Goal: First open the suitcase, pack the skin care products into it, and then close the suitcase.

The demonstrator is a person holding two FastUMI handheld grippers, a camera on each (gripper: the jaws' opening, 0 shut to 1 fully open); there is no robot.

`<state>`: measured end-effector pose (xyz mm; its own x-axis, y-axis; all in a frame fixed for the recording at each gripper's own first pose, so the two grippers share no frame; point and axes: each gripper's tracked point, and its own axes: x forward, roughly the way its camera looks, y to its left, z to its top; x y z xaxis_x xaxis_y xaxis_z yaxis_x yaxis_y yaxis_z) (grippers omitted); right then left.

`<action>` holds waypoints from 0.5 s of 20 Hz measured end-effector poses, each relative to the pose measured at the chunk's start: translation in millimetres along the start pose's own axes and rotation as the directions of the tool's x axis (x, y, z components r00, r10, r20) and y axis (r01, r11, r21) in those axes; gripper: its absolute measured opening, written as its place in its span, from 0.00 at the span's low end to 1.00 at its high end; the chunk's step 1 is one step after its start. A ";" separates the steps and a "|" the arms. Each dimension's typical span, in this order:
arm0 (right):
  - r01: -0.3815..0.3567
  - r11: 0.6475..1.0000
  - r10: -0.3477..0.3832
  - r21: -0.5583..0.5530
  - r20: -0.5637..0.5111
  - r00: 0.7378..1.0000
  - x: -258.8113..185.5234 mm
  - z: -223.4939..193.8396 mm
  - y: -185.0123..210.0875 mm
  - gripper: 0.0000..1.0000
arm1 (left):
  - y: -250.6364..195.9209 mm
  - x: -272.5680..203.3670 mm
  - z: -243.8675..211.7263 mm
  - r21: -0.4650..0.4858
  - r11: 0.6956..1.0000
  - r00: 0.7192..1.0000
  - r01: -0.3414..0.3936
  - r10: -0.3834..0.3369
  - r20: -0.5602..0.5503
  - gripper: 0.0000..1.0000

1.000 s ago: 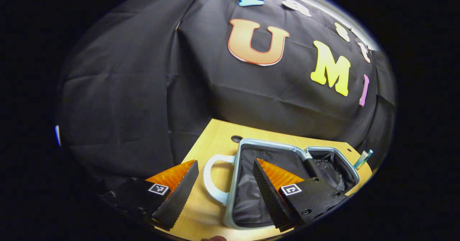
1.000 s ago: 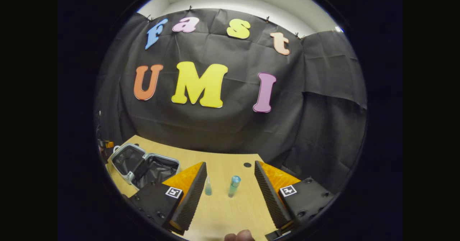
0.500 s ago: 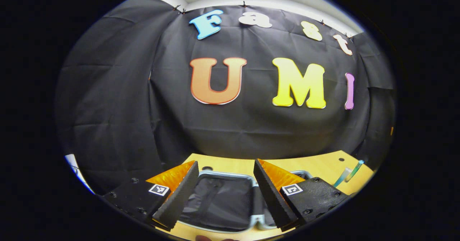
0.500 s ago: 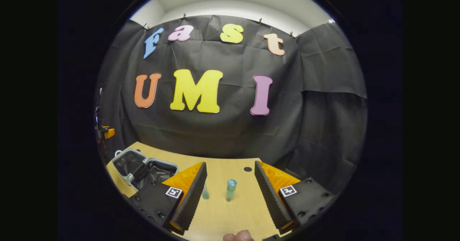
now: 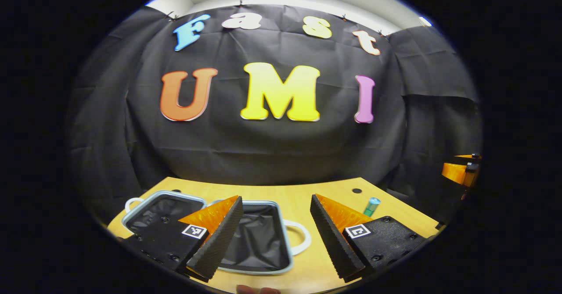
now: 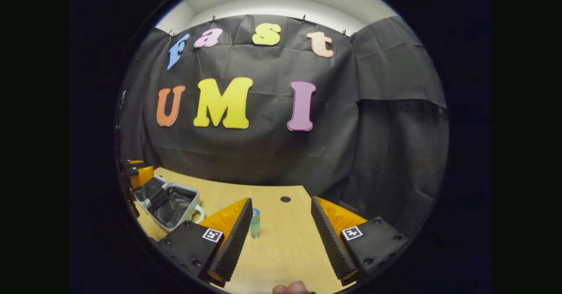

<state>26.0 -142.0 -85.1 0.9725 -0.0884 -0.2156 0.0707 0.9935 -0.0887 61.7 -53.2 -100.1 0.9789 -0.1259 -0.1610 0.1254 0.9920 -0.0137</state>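
Since half a second ago we see the left gripper view swing to the right: the open suitcase that sat straight ahead between the fingers now lies low and to the left, and the teal bottle has come closer to the middle. The right gripper view has shifted too, so the bottle that stood midway between its fingers now stands just beside the left finger.

We see the left gripper [image 5: 275, 230] spread wide with nothing between its fingers, hanging above the light wooden table [image 5: 325, 193]. The small pale-blue hard-shell suitcase with black fabric lining [image 5: 254, 241] lies open flat on the table, both halves facing up, one half partly hidden behind the left finger; a white handle loop sticks out at each end. The slim translucent teal skin care bottle with a rounded cap [image 5: 371, 206] stands upright on the table, well apart from the suitcase, past the right finger.

We see the right gripper [image 6: 281, 237] likewise released and holding nothing. In its view the bottle [image 6: 255, 223] stands upright near the left finger, whether touching it we cannot tell. The suitcase [image 6: 169, 202] lies open at far left, with the other gripper [image 6: 138, 174] above its far end.
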 end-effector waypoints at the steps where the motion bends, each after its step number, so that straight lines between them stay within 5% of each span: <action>1: -0.011 1.000 0.011 -0.005 -0.011 1.000 4.0 -5.9 -4.4 0.80 | -23.8 4.1 -10.3 0.007 0.999 0.999 0.032 -0.032 -0.020 0.98; 10: -0.079 0.996 0.072 -0.037 -0.155 0.985 26.7 -72.3 -53.6 0.80 | -137.5 69.9 -105.9 -0.042 0.997 0.982 0.069 -0.075 -0.170 0.99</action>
<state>32.1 -202.8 -156.5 0.9290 -0.0266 -0.3692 -0.0142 0.9941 -0.1071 95.8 -197.7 -213.9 0.9248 -0.1974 -0.3253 0.1859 0.9803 -0.0665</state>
